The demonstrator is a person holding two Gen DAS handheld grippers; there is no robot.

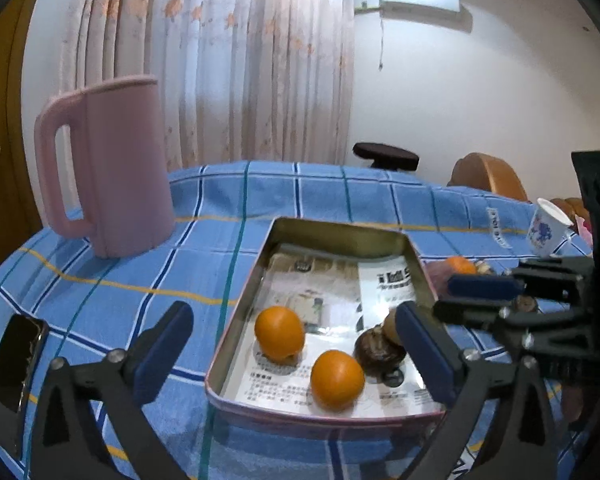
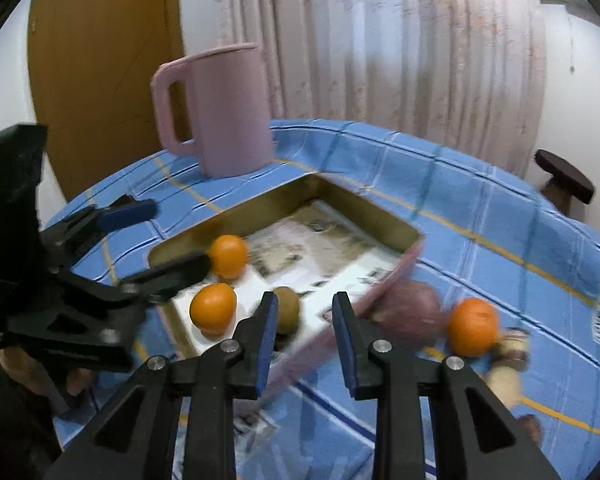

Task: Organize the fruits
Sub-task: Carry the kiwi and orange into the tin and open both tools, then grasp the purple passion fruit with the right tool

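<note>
My left gripper (image 1: 296, 354) stands wide open with nothing in it, its blue rubber-faced pads straddling the near end of the tin tray (image 1: 240, 312) — a shallow rectangular metal box with dull gold inner walls, a pinkish outer skin and printed paper lining its floor. Inside it, toward the near end, lie two smooth round oranges (image 1: 279, 333), with a dark brown, glossy mangosteen (image 1: 378, 354) to their right and a fuzzy brown kiwi (image 1: 390, 326) just behind that. My right gripper (image 2: 305, 334) is open too, less widely, and empty; it hangs over the tray's near corner, the kiwi showing just past its left finger. Outside the tray, on the cloth to its right, rest a blurred purplish round fruit (image 2: 410, 314) and a third orange (image 2: 473, 326) just beside it, with some pale, smeared pieces farther right that I cannot make out. The tablecloth (image 1: 120, 280) is soft blue cotton checked in white, navy and yellow lines. A tall matte pink jug (image 1: 116, 168) with a flat loop handle stands at the far left, a black phone (image 1: 18, 356) lies near left, and a white paper cup (image 1: 546, 228) with blue print sits at the far right.
</note>
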